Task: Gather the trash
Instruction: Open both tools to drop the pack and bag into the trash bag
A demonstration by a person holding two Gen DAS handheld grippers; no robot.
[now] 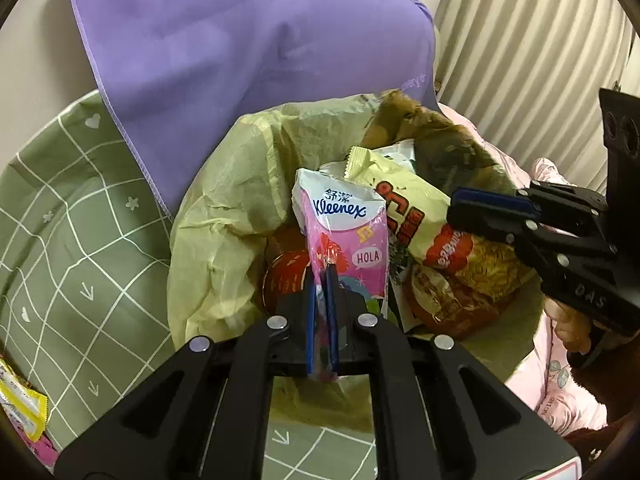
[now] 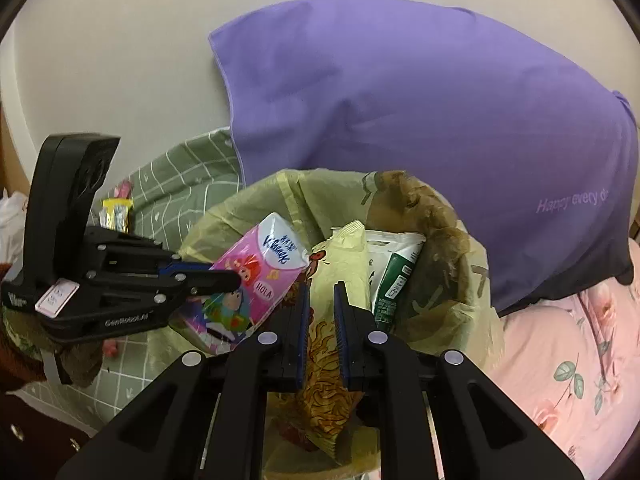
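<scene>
My left gripper [image 1: 321, 280] is shut on a pink Kleenex tissue pack [image 1: 344, 232] and holds it over the open mouth of a yellow-green trash bag [image 1: 224, 216]. The pack also shows in the right wrist view [image 2: 248, 280], gripped by the left gripper [image 2: 224, 280]. My right gripper [image 2: 321, 292] has a yellow noodle snack packet [image 2: 328, 344] between its fingers with small gaps either side, over the same bag [image 2: 460, 300]. The packet shows in the left wrist view [image 1: 420, 224] beside the right gripper [image 1: 456, 208]. Red wrappers [image 1: 444, 300] lie inside the bag.
A purple pillow [image 2: 420, 120] leans behind the bag. A green checked sheet [image 1: 68, 240] lies to the left with a yellow wrapper [image 2: 116, 212] on it. A pink floral quilt [image 2: 568, 360] is at the right. A green-white packet [image 2: 396, 276] sits in the bag.
</scene>
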